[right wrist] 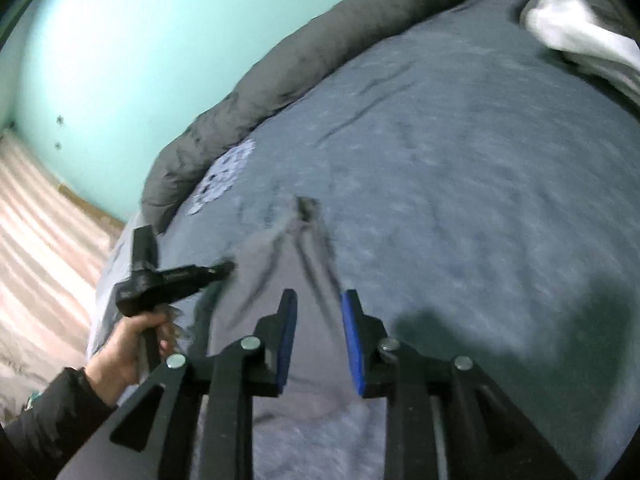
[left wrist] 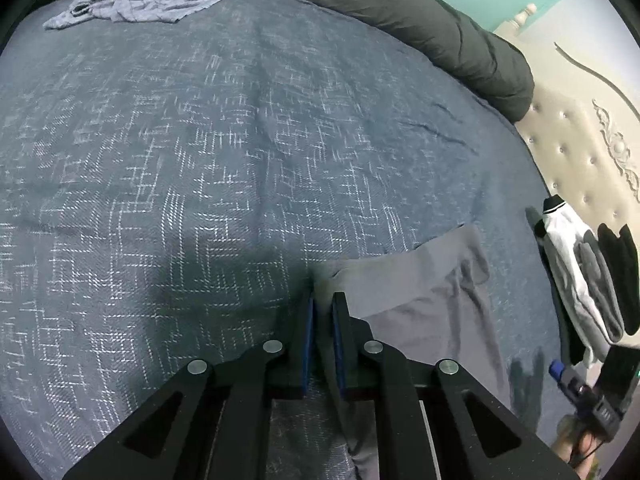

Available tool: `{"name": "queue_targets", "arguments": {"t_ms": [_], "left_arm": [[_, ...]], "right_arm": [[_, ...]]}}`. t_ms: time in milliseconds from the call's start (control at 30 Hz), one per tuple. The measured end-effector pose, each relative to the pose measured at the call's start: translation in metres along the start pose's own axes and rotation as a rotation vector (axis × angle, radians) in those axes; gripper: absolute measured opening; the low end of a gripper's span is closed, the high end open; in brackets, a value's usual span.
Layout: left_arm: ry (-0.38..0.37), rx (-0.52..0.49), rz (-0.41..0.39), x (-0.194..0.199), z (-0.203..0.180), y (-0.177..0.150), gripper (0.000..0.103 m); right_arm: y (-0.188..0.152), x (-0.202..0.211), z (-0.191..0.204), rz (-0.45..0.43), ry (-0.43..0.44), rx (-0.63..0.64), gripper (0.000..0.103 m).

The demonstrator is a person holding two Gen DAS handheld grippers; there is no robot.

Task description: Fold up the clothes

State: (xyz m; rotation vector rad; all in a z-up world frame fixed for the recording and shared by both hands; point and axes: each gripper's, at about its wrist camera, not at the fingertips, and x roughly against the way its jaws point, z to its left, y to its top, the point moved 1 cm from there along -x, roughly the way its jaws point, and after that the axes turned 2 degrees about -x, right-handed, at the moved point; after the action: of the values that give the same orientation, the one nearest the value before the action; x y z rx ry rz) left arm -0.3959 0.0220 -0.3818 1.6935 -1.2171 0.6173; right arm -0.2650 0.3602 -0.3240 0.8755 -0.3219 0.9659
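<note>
Nearest in the left wrist view, the left gripper [left wrist: 323, 300] has its blue-padded jaws drawn almost together on a pinch of the grey garment [left wrist: 432, 292], which runs between the pads and spreads rightward, flat in part and rumpled along its far edge. In the right wrist view the right gripper [right wrist: 319, 300] hangs above the same cloth with its jaws parted and nothing between the pads; the garment lies under it in long creases. That view is smeared by motion, so the fine lie of those creases is hard to read. To its left a hand [right wrist: 128, 344] in a dark sleeve [right wrist: 52, 412] grips the handle of the other tool, whose tips meet the garment's edge.

All of this rests on a bed [left wrist: 180, 184] covered in blue-grey cloth woven with a pale broken-line pattern, lightly wrinkled, with shadows of the tools on it. At the right edge of the bed sits a stack of folded clothes [left wrist: 584, 280] in white, grey and black. Farther off, near the far left, lies a crumpled lilac garment [left wrist: 136, 2] with dark spots. A dark grey duvet [left wrist: 420, 12] is rolled along the far rim. Beyond stand a cream tufted headboard [left wrist: 580, 148] with carved scrollwork, a turquoise wall [right wrist: 132, 52], and a pale striped floor [right wrist: 44, 240].
</note>
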Motion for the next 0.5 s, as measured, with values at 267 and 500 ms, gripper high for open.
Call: {"name": "queue_targets", "arguments": {"t_ms": [267,500], "left_arm": [[-0.009,-0.053,0.002,-0.002,-0.003,0.000,0.010],[-0.052,-0.047,-0.002,-0.001,0.003,-0.004,0.010]], "right_arm": [[0.066,-0.093,0.047,0.150,-0.059,0.236,0.024],[0.088,-0.147,0.052,0.266,-0.119,0.330,0.024]]}}
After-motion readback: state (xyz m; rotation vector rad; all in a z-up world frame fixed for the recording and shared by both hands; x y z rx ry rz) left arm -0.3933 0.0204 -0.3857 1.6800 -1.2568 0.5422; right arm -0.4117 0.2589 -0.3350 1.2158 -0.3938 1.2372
